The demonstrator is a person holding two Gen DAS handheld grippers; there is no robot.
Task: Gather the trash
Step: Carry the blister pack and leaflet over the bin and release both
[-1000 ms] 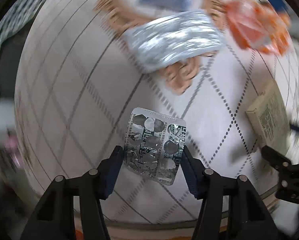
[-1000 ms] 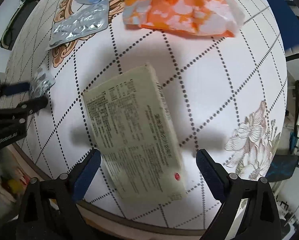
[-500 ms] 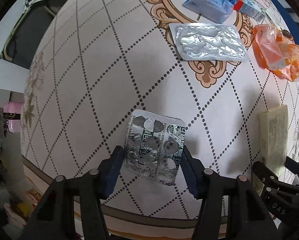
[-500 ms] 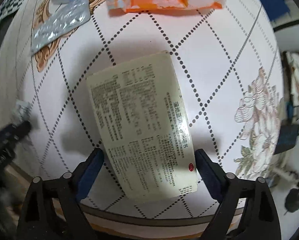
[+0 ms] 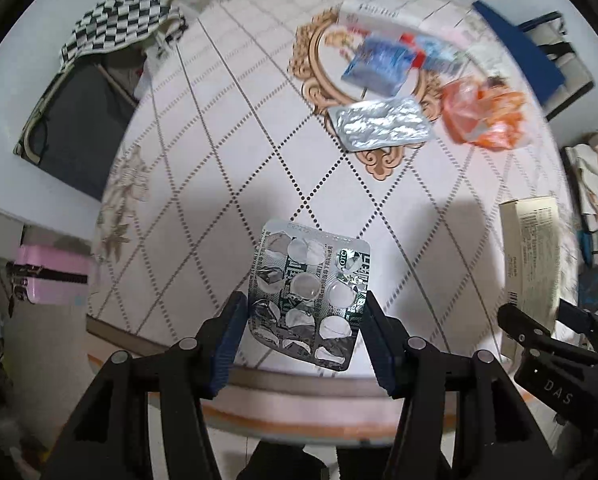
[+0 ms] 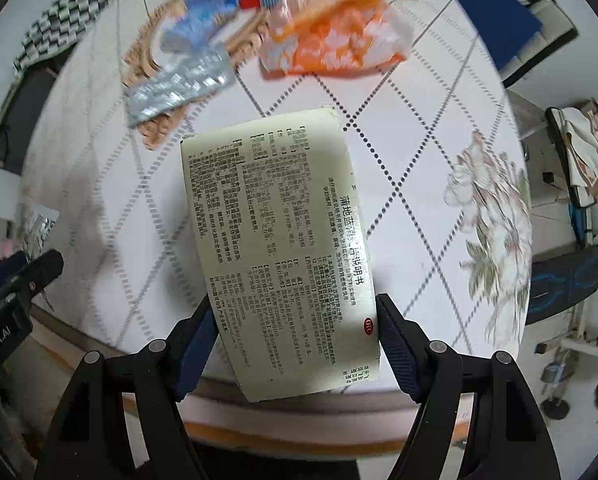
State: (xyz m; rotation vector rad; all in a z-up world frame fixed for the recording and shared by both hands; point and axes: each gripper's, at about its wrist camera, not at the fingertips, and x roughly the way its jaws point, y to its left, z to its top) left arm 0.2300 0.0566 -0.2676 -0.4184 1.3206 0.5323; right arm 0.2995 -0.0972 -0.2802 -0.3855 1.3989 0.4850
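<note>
My left gripper is shut on an empty pill blister pack and holds it above the table's near edge. My right gripper is shut on a pale green medicine box with printed text, lifted off the table. The box also shows at the right of the left wrist view, with the right gripper below it. On the round patterned table lie a silver foil blister sheet, an orange wrapper and a blue packet.
A red-and-blue carton and a white box lie at the table's far side. A checkered cloth on a chair is far left, a pink case below left, a blue bag far right.
Both grippers have risen and pulled back toward the table's near edge with their items. The right gripper has closed on the medicine box and lifted it.
</note>
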